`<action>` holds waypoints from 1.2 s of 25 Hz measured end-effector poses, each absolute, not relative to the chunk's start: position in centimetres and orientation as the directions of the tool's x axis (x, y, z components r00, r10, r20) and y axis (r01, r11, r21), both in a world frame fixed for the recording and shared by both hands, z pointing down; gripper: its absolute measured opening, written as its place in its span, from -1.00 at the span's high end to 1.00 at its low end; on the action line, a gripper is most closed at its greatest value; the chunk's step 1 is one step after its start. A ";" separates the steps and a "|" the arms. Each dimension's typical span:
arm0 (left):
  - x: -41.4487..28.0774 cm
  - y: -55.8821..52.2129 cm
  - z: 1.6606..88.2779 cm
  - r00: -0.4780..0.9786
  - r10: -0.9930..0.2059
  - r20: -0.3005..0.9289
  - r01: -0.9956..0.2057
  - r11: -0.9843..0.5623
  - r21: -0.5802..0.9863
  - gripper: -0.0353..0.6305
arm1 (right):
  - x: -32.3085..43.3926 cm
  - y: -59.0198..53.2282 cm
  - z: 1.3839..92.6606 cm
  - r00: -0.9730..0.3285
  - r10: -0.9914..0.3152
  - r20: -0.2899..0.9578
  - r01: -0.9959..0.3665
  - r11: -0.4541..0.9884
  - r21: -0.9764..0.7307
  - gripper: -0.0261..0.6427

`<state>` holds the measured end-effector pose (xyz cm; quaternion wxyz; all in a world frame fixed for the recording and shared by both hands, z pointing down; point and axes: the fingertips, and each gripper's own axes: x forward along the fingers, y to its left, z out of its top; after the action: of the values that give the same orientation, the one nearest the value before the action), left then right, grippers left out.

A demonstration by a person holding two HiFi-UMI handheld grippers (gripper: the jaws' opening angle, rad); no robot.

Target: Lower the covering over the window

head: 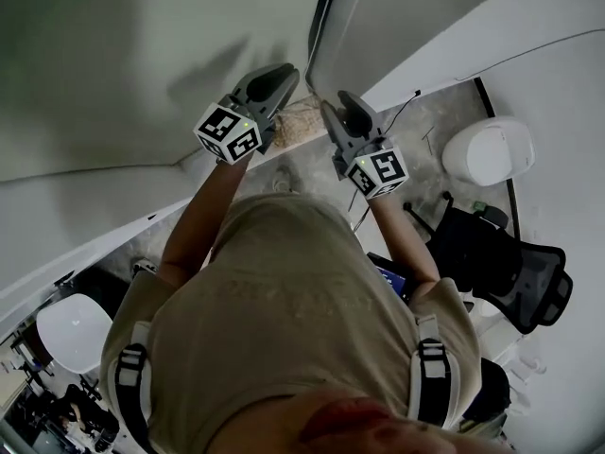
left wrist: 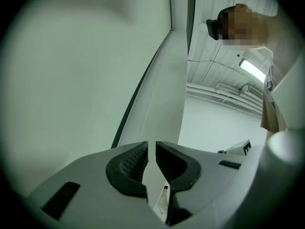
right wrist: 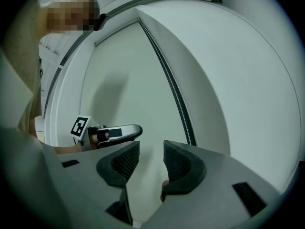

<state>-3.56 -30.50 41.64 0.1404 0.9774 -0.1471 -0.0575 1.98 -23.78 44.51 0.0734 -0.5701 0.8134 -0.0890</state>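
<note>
The window covering is a pale, smooth blind that fills the wall in front of me. It also shows in the left gripper view as a blind with a dark edge strip. In the right gripper view a bead chain runs along the dark strip beside the blind. My left gripper is held level close to the blind, its jaws nearly together with nothing seen between them. My right gripper is beside it, near the dark strip, jaws apart and empty. The left gripper shows in the right gripper view.
A white frame panel stands right of the dark strip. Below on the floor are a white round seat, a black office chair and cables at right. Another white seat is at lower left.
</note>
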 end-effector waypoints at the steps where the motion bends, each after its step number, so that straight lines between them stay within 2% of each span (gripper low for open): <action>1: -2.8 -31.3 41.5 0.953 -0.292 -0.074 -0.261 -0.923 0.283 0.76 | 2.2 -23.9 44.7 -0.319 -0.948 -0.020 -0.921 0.315 -0.230 0.45; 4: 0.2 -33.5 40.7 0.963 -0.262 -0.069 -0.239 -0.941 0.239 0.75 | 2.9 -24.0 44.8 -0.272 -0.962 -0.020 -0.934 0.269 -0.234 0.45; 7: 3.2 -35.5 39.4 0.971 -0.230 -0.058 -0.215 -0.957 0.194 0.58 | 3.4 -23.8 44.4 -0.245 -0.969 -0.017 -0.944 0.242 -0.225 0.45; 9: 5.2 -36.6 38.8 0.976 -0.213 -0.044 -0.204 -0.965 0.164 0.55 | 3.9 -23.8 44.2 -0.226 -0.974 -0.015 -0.950 0.224 -0.219 0.45; 15: 11.2 -39.7 41.1 0.980 -0.197 0.035 -0.200 -0.972 0.123 0.53 | 6.4 -24.2 45.1 -0.172 -0.985 -0.008 -0.961 0.169 -0.219 0.45; 20: 12.8 -40.4 42.5 0.979 -0.193 0.067 -0.200 -0.972 0.125 0.54 | 6.6 -24.3 45.2 -0.168 -0.986 -0.005 -0.959 0.165 -0.229 0.45; 23: 12.6 -40.5 42.6 0.978 -0.204 0.054 -0.209 -0.971 0.113 0.65 | 6.8 -24.6 45.2 -0.162 -0.987 0.004 -0.963 0.157 -0.220 0.45; 28: 12.9 -40.1 42.8 0.980 -0.191 0.060 -0.196 -0.975 0.100 0.67 | 7.3 -24.9 44.6 -0.149 -0.989 -0.017 -0.962 0.149 -0.230 0.45; 30: 12.9 -39.9 43.0 0.981 -0.182 0.066 -0.188 -0.978 0.092 0.81 | 7.3 -25.1 44.7 -0.150 -0.988 -0.021 -0.960 0.151 -0.234 0.45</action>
<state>12.86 -39.86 43.04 0.0490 0.9940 -0.0931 0.0286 7.33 -25.11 44.70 0.0848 -0.6464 0.7538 -0.0826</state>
